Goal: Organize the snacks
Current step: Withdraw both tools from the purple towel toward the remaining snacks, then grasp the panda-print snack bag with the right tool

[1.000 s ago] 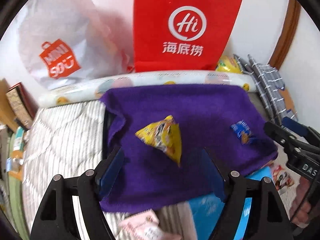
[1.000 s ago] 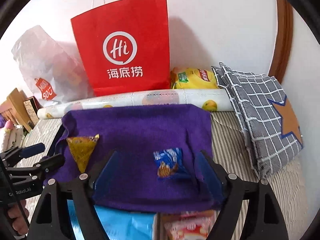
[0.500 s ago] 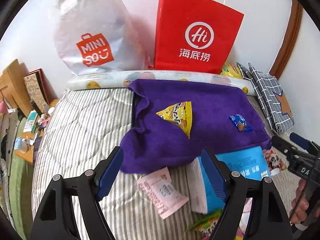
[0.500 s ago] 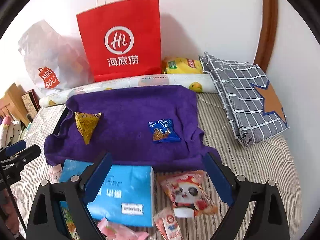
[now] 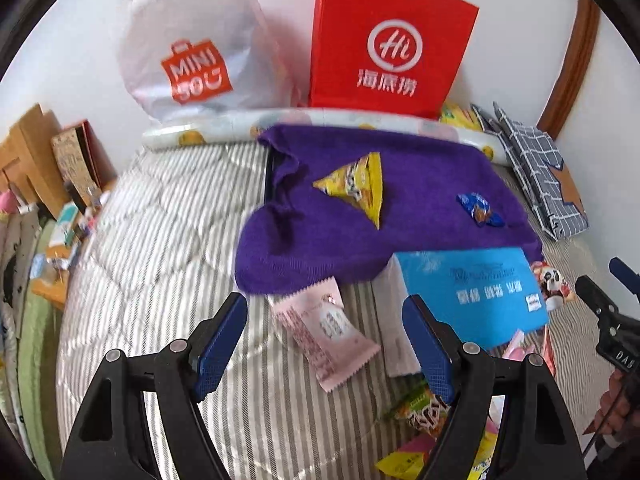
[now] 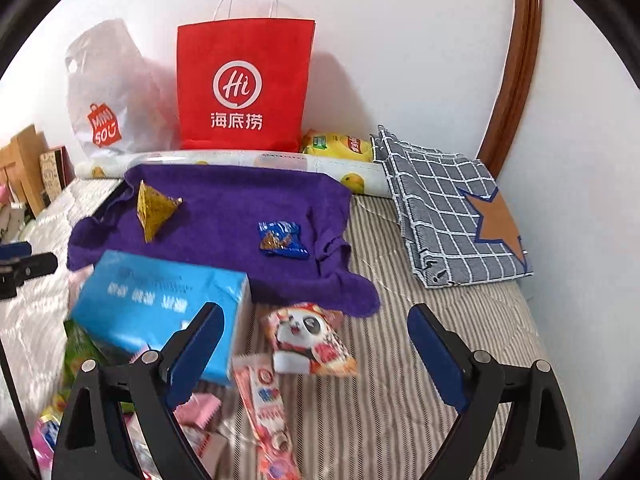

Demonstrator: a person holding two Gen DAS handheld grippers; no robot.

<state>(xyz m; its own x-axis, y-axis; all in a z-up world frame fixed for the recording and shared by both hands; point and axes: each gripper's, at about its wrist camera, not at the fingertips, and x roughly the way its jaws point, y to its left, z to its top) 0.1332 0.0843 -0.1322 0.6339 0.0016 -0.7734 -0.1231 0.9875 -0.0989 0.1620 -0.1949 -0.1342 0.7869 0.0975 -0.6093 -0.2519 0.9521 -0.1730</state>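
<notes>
Wall: I see plain white wall (image 6: 400, 60), evenly lit.
Trim: curved brown wooden frame (image 6: 516, 80) at right.
Bed: striped quilted mattress (image 5: 160, 240).

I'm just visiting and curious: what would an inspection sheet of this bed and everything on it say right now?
Surface: striped quilt, purple towel spread on it.
Job's things: yellow triangular snack and blue snack on the towel; panda packet, pink packet on the quilt.
Clutter: blue tissue pack, checked cloth.
Grippers: left gripper and right gripper open, empty.
Cables: nothing seen.
Surroundings: red paper bag, white plastic bag against the wall.
</notes>
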